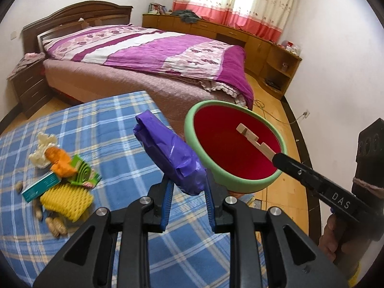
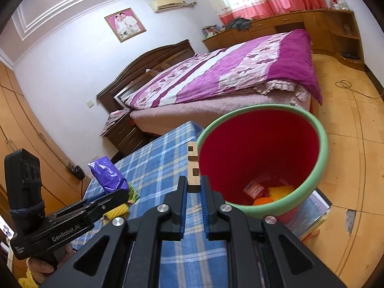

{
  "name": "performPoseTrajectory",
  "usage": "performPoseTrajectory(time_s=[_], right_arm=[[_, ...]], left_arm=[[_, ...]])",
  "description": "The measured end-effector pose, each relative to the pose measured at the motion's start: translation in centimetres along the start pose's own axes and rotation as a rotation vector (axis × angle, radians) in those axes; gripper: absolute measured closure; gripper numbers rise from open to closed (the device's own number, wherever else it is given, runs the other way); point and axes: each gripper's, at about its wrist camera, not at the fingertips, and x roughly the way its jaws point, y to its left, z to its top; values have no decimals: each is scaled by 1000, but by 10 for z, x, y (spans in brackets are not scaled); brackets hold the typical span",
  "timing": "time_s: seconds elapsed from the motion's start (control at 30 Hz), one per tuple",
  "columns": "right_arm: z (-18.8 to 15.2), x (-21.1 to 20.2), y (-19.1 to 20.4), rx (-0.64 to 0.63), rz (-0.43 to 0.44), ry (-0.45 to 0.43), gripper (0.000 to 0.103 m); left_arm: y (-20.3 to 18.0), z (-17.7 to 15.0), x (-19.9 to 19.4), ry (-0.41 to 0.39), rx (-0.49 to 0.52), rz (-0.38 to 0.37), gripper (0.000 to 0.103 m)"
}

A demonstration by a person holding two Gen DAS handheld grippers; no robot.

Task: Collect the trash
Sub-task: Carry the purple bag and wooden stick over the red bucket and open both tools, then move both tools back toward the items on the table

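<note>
My left gripper [image 1: 188, 184] is shut on a crumpled purple plastic wrapper [image 1: 168, 151], held above the blue checked table just left of the bin. The bin [image 1: 204, 148] has a green outside and a red inside, and stands beside the table's right edge. My right gripper [image 2: 194, 189] is shut on a notched wooden stick [image 2: 194, 165], held at the bin's left rim [image 2: 321, 158]. In the left wrist view the stick [image 1: 254, 141] pokes over the bin's opening. Orange and yellow trash lies at the bin's bottom [image 2: 271, 192]. More trash [image 1: 62, 177] lies on the table.
The table pile holds a yellow foam net [image 1: 67, 201], a teal box [image 1: 40, 187], orange scraps [image 1: 60, 165], a green packet [image 1: 84, 172], white foam [image 1: 44, 151] and peanut shells [image 1: 56, 225]. A bed [image 1: 156, 57] stands behind. Books [image 2: 309, 211] lie on the floor by the bin.
</note>
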Motion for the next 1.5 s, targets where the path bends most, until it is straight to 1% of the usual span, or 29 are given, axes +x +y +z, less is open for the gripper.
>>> performPoseTrajectory(time_s=[0.27,0.53,0.77,0.93,0.97,1.03,1.1,1.2,1.37,1.5], right_arm=[[10,-1,-26,26,-56,-20,90],[13,9,-46,50,-115,-2,90],[12,15,-66,80,-154,10,90],[10,20,-79,116,-170,24,90],[9,21,-81,121,-169,26,90],[9,22,-81,120,-174,27,89],[9,23,-78,114,-175,22,88],[8,22,-76,107,-175,16,88],[7,18,-74,114,-171,11,88],[5,12,-70,110,-165,5,83]], left_arm=[[-16,14,24,18,41,-9,78],[-31,22,59,59,75,-33,78],[-44,25,87,95,90,-72,78],[-57,26,103,119,140,-95,78],[-60,26,105,118,156,-91,78],[-65,25,106,107,191,-59,75],[-68,24,107,104,211,-35,69],[-65,24,108,102,197,-38,63],[-59,26,105,95,169,-43,62],[-50,24,96,89,133,-48,62]])
